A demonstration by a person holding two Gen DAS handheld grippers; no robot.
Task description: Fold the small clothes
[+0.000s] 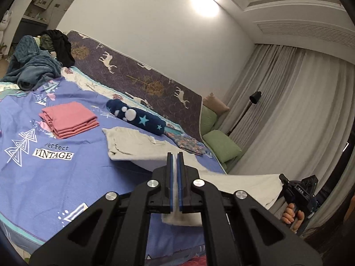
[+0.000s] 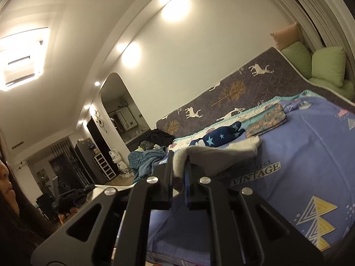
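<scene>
Your left gripper (image 1: 175, 155) has its jaws pressed together on a thin edge of the pale grey garment (image 1: 142, 146), cloth showing in the slit between the blue pads and hanging below them. Your right gripper (image 2: 178, 157) is nearly shut, with a bunched edge of the same garment (image 2: 221, 153) pinched between its jaws; in the left wrist view it (image 1: 285, 180) shows at lower right, your fingers (image 1: 289, 214) wrapped round its handle. The garment stretches between the two grippers, lifted off the bed at that end; its far part lies flat on the blue bedspread (image 1: 66, 177) printed "perfect VINTAGE". Beyond it, a folded pink stack (image 1: 70, 119) sits on the spread, well apart from the grey piece. A navy roll with stars and paw prints (image 1: 137, 116) lies just past the garment's far edge, a floral folded piece (image 1: 188, 144) beside it. Against the wall leans a deer-print mattress (image 1: 144, 75); green pillows (image 1: 221, 146) lie at its end. A teal blanket (image 1: 31, 68) and dark clothes (image 1: 62, 44) heap at the far corner.
</scene>
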